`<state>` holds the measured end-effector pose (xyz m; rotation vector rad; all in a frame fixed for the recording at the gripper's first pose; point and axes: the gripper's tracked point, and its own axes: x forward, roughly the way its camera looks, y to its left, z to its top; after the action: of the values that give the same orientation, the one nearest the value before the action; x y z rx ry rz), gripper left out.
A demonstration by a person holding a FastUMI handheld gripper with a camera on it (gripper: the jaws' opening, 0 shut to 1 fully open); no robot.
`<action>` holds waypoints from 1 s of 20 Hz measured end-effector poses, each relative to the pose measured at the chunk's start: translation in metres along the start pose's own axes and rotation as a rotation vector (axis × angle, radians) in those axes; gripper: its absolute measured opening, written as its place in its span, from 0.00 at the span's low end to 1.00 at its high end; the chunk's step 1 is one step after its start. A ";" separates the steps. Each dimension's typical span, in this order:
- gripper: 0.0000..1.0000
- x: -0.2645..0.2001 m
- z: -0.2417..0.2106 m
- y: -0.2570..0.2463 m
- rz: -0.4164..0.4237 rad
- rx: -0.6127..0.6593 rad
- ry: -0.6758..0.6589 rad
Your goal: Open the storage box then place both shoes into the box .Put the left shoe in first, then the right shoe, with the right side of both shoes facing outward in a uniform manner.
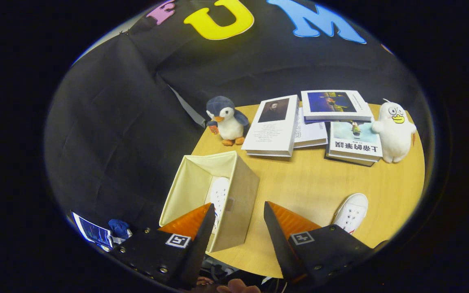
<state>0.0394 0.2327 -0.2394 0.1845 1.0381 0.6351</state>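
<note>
Storage box (210,199): open, cream fabric, on the wooden table (312,183) near its left edge, just ahead of my left finger; the finger's tip overlaps the box's near corner in view.
Shoe in box (219,195): one white shoe, lying against the box's right wall.
Shoe on table (352,211): one white shoe, just beyond my right finger, well apart from the box.
My gripper (234,213): jaws wide apart, holding nothing; box's right wall and bare tabletop sit in the gap.
Clutter at far side: penguin plush (226,120), white duck plush (395,132), books (312,122) between them, about four, overlapping.
Obstruction: none between the jaws and either shoe.
Count: two shoes, one box, two plush toys.
</note>
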 end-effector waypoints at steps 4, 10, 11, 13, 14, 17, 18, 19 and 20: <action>0.74 -0.017 -0.007 -0.036 -0.047 0.048 -0.026; 0.74 -0.033 -0.037 -0.110 -0.159 0.167 -0.030; 0.74 -0.034 -0.045 -0.124 -0.178 0.192 -0.020; 0.74 -0.038 -0.062 -0.148 -0.210 0.245 0.003; 0.74 -0.039 -0.070 -0.159 -0.226 0.267 0.012; 0.74 -0.038 -0.094 -0.184 -0.253 0.322 0.051; 0.74 -0.036 -0.103 -0.191 -0.263 0.331 0.065; 0.74 -0.035 -0.111 -0.197 -0.273 0.335 0.080; 0.74 -0.033 -0.119 -0.202 -0.280 0.339 0.094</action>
<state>0.0080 0.0334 -0.3627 0.3007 1.2334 0.2127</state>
